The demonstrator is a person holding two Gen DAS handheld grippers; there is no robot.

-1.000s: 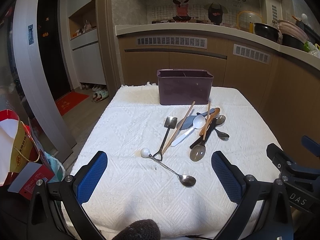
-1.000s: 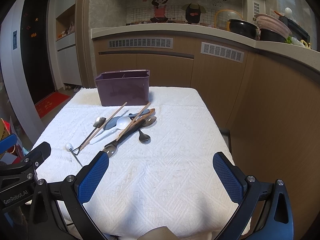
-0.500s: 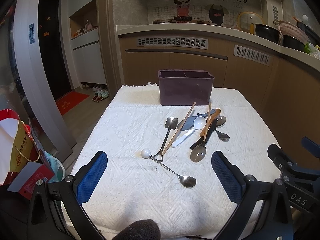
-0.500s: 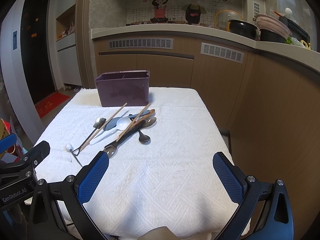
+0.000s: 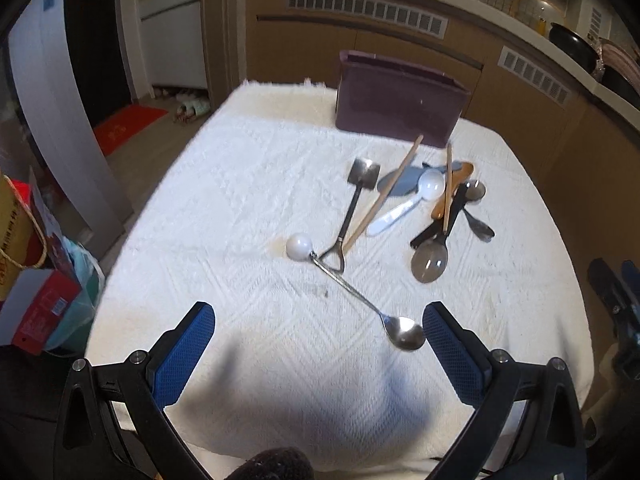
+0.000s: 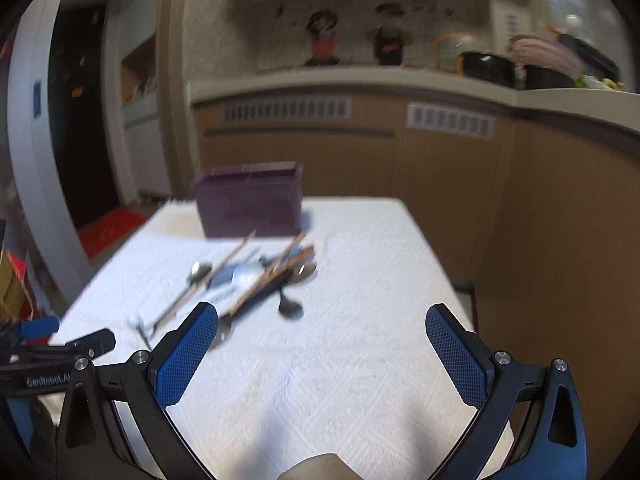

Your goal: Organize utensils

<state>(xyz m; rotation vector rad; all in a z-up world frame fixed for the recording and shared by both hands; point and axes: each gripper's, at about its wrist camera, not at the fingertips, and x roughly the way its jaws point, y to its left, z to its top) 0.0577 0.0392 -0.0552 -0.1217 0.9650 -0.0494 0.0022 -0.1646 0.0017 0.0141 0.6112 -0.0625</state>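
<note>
On the table [image 5: 224, 200], the spoon [image 5: 403, 332] lies just beside the left hand-held gripper [image 5: 318, 346], jaws spread, empty. Thin, stiff, slick steel: pinch mid-handle. Right hand-held gripper [image 6: 320, 352] spread too.

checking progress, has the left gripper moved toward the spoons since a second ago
Yes. The left gripper has advanced and tilted down: the steel spoon with the white ball end now lies beside its right finger.

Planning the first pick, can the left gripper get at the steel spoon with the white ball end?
Probably yes: the left gripper is open, the spoon lies alone on the cloth, its bowl by the right finger.
</note>
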